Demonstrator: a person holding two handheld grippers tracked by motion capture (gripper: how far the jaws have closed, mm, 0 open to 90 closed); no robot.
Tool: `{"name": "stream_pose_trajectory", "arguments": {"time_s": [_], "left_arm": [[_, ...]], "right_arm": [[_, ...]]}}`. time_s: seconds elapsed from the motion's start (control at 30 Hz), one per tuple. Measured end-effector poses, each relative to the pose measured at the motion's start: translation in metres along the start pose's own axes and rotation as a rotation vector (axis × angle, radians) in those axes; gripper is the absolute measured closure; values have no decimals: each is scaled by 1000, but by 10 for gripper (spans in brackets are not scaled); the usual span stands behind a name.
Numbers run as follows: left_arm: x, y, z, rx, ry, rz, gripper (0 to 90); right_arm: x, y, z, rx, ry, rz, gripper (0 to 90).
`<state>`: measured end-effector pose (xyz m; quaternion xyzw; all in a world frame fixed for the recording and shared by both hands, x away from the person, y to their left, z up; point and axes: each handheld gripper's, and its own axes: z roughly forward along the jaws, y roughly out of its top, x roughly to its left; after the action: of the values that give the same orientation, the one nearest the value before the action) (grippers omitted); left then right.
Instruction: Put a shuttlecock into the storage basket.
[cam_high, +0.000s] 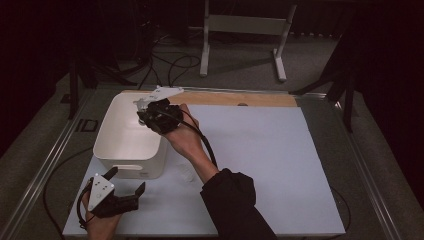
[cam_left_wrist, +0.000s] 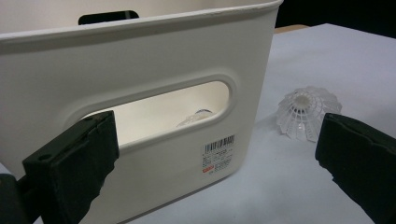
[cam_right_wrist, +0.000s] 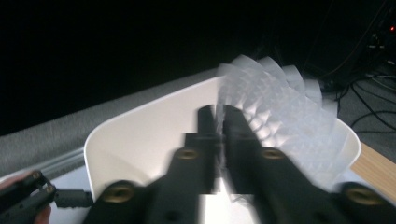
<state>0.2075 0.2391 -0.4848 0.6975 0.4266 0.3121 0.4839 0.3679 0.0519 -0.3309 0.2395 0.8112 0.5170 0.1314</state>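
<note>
High view puts the right hand-held gripper (cam_high: 142, 111) over the white bin (cam_high: 111, 142), which stands at the near left part of the table (cam_high: 260, 165); the person's right hand (cam_high: 184, 137) reaches in from a dark sleeve (cam_high: 235, 205), and a black cable (cam_high: 206, 145) trails back along the wrist. Right gripper view looks along that gripper's two black jaws, which stand close together with a narrow gap, and the skirt of a white plastic shuttlecock (cam_right_wrist: 280, 121) sits blurred between and above them, over the bin's open inside; the blur keeps me from telling whether the pads press on the skirt. No earlier picture is at hand to compare. The left hand-held gripper (cam_high: 127, 182) rests low at the near left corner of the table, just in front of the bin, with its jaws wide apart and nothing between them. Left gripper view faces the bin's near wall with its oval handle slot (cam_left_wrist: 154, 112) and a barcode label (cam_left_wrist: 218, 154). A second shuttlecock (cam_left_wrist: 306, 112) lies on the table just beside the bin's right corner, cork end up, apart from the gripper's jaws. Through the slot, something pale and rounded shows inside the bin, too faint to name.
</note>
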Motion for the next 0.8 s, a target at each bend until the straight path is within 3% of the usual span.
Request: {"name": "stream_pose_trajectory", "arguments": {"time_s": [0.03, 0.07, 0.17, 0.43, 0.8], "left_arm": [[0, 0, 0, -1, 0, 0, 1], [0, 0, 0, -2, 1, -2, 1], [0, 0, 0, 1, 1, 0, 1], [0, 0, 0, 0, 3, 7, 1], [0, 0, 0, 4, 3, 8, 1]], "right_arm": [[-1, 0, 0, -13, 6, 10, 519], [0, 1, 0, -13, 0, 9, 437], [-1, 1, -1, -7, -23, -2, 304], [-4, -2, -4, -4, -45, -16, 174], [-11, -8, -10, -25, -69, -22, 134]]}}
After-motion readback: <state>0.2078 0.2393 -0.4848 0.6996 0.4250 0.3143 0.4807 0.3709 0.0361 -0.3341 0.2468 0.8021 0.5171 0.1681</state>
